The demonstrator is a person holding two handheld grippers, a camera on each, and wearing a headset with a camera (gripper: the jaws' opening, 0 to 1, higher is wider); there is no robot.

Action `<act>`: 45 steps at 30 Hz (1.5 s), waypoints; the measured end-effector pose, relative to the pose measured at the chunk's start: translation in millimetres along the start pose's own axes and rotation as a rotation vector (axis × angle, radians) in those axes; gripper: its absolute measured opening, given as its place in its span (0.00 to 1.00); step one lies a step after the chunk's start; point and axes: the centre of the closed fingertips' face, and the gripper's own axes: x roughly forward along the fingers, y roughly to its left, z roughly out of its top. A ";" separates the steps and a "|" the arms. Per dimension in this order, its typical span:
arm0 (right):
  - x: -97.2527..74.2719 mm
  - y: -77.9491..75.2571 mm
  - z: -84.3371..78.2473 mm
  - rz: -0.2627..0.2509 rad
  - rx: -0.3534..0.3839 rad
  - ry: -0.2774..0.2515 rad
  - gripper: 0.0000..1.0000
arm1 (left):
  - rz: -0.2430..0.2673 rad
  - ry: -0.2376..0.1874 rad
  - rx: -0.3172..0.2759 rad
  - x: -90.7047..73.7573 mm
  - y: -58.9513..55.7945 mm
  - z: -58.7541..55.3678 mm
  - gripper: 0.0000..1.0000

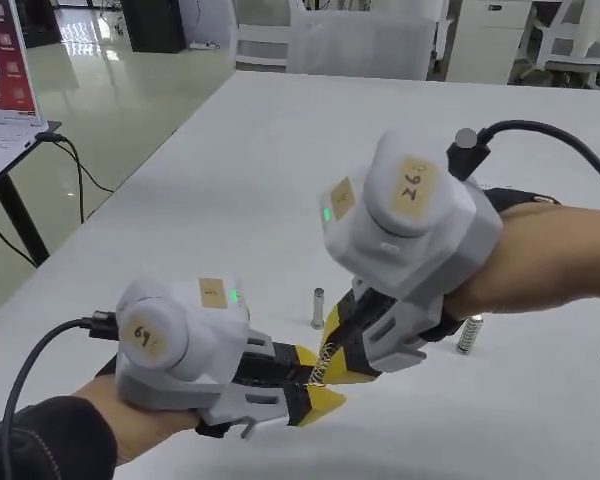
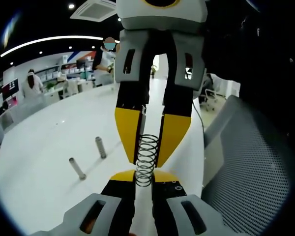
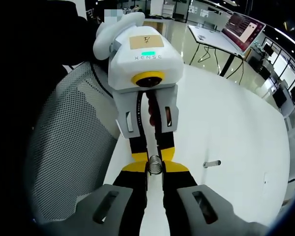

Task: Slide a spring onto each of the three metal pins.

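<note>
Left gripper (image 1: 315, 388) reaches in from 8 o'clock, jaws almost pressed together at the near end of the spring (image 1: 325, 362). What they grip is hidden, probably a pin held steady. Right gripper (image 1: 334, 348), from 2 o'clock, pinches the coils, apparently to push them on. 1 bare pin (image 1: 318, 307) stands at 12 o'clock, and 1 sprung pin (image 1: 469, 335) at 3.

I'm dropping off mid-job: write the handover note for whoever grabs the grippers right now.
Right gripper: shut on the spring, held above the table.
Left gripper: facing the right one, jaws closed on the spring's lower end; whether a pin sits inside is hidden.
On the table: a bare pin standing upright; to its right, a sprung pin that looks already fitted.
Done: apparently one pin.
Left: finish this spring, then the bare pin.
</note>
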 end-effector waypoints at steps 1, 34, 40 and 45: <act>0.2 0.1 0.3 0.001 0.001 -0.001 0.08 | -0.001 0.001 0.000 0.1 -0.1 -0.2 0.04; 0.5 1.6 6.5 0.006 -0.015 -0.002 0.08 | -0.007 0.008 -0.005 1.4 -1.7 -0.9 0.06; -1.4 -3.3 2.1 -0.005 -0.004 0.006 0.08 | -0.001 0.000 -0.021 0.7 0.3 0.1 0.09; -3.2 -6.7 -0.8 -0.016 0.003 0.012 0.08 | 0.004 -0.003 -0.035 0.3 1.6 0.3 0.13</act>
